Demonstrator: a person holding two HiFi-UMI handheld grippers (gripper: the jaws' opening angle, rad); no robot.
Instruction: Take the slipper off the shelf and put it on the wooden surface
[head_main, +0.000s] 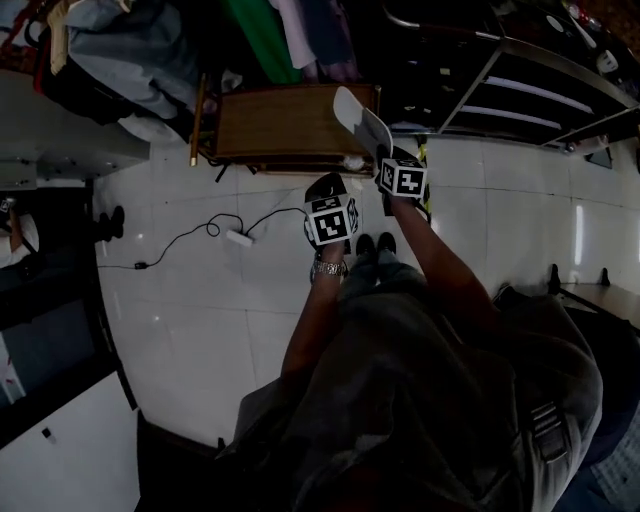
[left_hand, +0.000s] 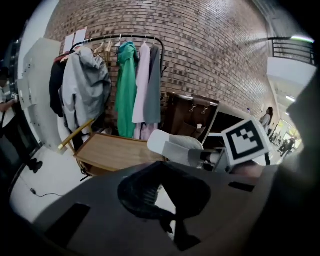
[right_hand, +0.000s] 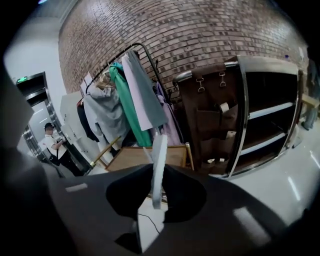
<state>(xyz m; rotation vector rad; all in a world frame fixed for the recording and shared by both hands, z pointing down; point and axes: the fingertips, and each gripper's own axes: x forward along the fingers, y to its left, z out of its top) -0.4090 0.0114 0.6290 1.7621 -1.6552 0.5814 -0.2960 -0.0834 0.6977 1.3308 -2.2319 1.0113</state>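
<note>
Brick wall (right_hand: 200, 35) closes the room ahead of both your tongs. A rail of hanging clothes (left_hand: 125, 85) stands in front of it, and white floor tiles (head_main: 200, 310) lie below.

Right tongs (right_hand: 156, 192): your jaws are pinching the slipper (right_hand: 159, 162), a pale grey-white one, by its edge. Seen along the jaws, it stands on edge with the sole nearly vertical and rises above the tips. From the head view the slipper projects forward and slightly left from these tongs. Its far end shows over the right end of the low wooden table (head_main: 285, 120); whether it touches the tabletop cannot be told.

Left tongs (left_hand: 161, 172): your jaws are pressed together at the tips with nothing between them. They hang just left of the right tongs and a little nearer to you, above the floor in front of the table. From the left tongs the slipper lies ahead and to the right, flat side showing, with the marker cube (left_hand: 245, 142) of the right tongs behind it.

The open metal shelf (right_hand: 272, 120) stands to the right of the right tongs, well apart from the slipper, beside a brown hanging organiser (right_hand: 210, 115). A cable (head_main: 200, 235) with a white adapter lies on the floor to the left of the left tongs. A person (right_hand: 52, 145) stands far to the left of the right tongs.
</note>
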